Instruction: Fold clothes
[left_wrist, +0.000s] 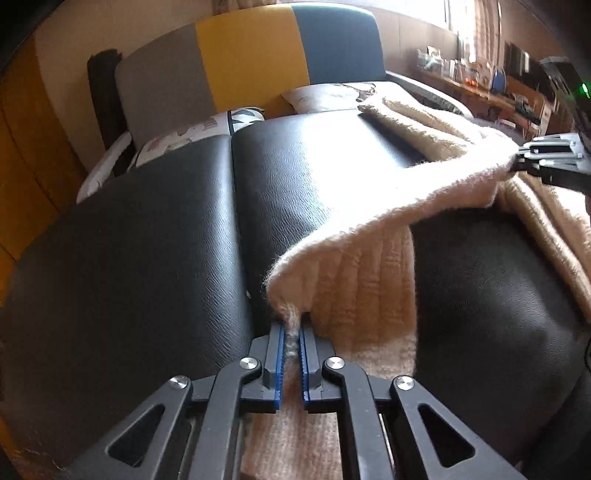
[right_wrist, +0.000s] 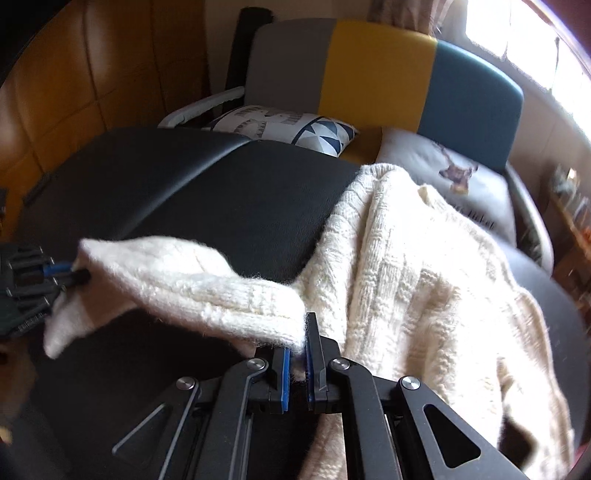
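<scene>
A cream knitted sweater (right_wrist: 413, 258) lies on the right half of a black padded table (left_wrist: 147, 236). One strip of it, seemingly a sleeve (left_wrist: 369, 218), is lifted off the table and stretched between both grippers. My left gripper (left_wrist: 291, 328) is shut on one end of that sleeve, whose knit bunches between the blue pads. My right gripper (right_wrist: 299, 350) is shut on the other end, near the sweater's body. The left gripper (right_wrist: 70, 277) shows at the left edge of the right wrist view, and the right gripper (left_wrist: 524, 155) at the right edge of the left wrist view.
Behind the table stands a sofa with a grey, yellow and teal back (right_wrist: 380, 70) and patterned cushions (right_wrist: 284, 129). Wooden panelling (right_wrist: 92, 74) fills the left. A cluttered shelf (left_wrist: 480, 81) and a bright window are at the right.
</scene>
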